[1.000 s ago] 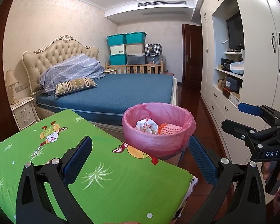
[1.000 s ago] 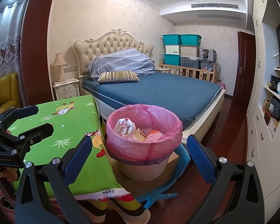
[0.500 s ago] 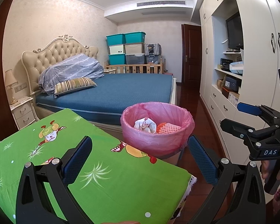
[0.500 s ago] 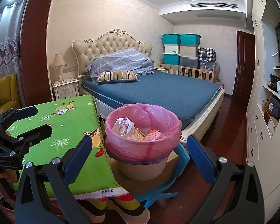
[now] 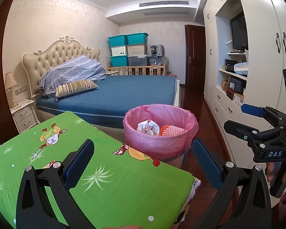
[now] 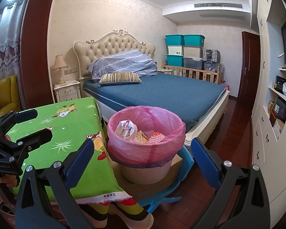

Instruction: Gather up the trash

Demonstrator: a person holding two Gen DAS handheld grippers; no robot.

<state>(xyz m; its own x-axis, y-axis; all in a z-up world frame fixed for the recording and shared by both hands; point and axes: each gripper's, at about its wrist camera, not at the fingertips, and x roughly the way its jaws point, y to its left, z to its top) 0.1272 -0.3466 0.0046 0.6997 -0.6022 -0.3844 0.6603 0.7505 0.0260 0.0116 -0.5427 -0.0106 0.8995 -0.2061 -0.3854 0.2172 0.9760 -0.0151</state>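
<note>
A bin with a pink liner (image 5: 158,145) stands just past the corner of the green-clothed table (image 5: 114,181). Inside it lie a crumpled white paper (image 5: 147,127) and an orange foam net (image 5: 170,129). My left gripper (image 5: 143,162) is open above the table's corner, short of the bin, with nothing between its fingers. My right gripper (image 5: 242,119) hangs open to the right of the bin. In the right wrist view the bin (image 6: 143,152) sits straight ahead of the open, empty right gripper (image 6: 143,160). The left gripper (image 6: 36,125) is over the table (image 6: 66,129).
The bin rests on a cardboard box (image 6: 143,187) on a blue stool (image 6: 185,164). A bed with a blue cover (image 6: 171,95) lies behind it. White cupboards and shelves (image 5: 228,95) line the right wall, with red-brown floor (image 6: 234,129) between them and the bed. A nightstand (image 6: 67,90) stands beside the bed.
Almost nothing: both views have drifted very slightly and both grippers stay open and empty.
</note>
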